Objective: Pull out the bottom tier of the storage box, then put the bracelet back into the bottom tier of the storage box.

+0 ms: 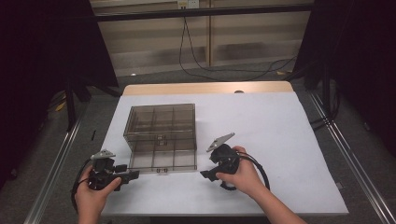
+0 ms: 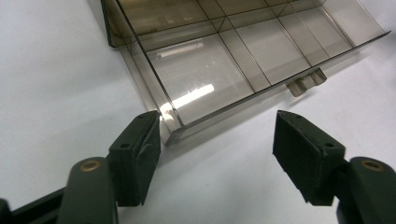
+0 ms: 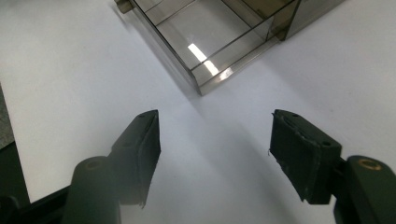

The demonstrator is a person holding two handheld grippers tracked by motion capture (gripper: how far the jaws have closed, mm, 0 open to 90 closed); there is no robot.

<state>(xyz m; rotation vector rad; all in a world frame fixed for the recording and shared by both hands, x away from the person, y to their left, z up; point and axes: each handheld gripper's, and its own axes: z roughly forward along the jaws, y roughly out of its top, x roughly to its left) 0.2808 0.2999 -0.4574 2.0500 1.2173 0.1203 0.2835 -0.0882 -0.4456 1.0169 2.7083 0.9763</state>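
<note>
My left tongs (image 1: 132,176) and right tongs (image 1: 205,175) sit low in frame, both wide, holding nothing, flanking the box's (image 1: 161,135) near corners, probably readying a two-sided grip. Box lies centre-left, lid open. Beyond and right, bare white sheet (image 1: 271,135) leaves room.

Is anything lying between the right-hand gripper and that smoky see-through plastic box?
Nothing: the right gripper view shows bare white table cover between the right gripper and the compartment box.
</note>
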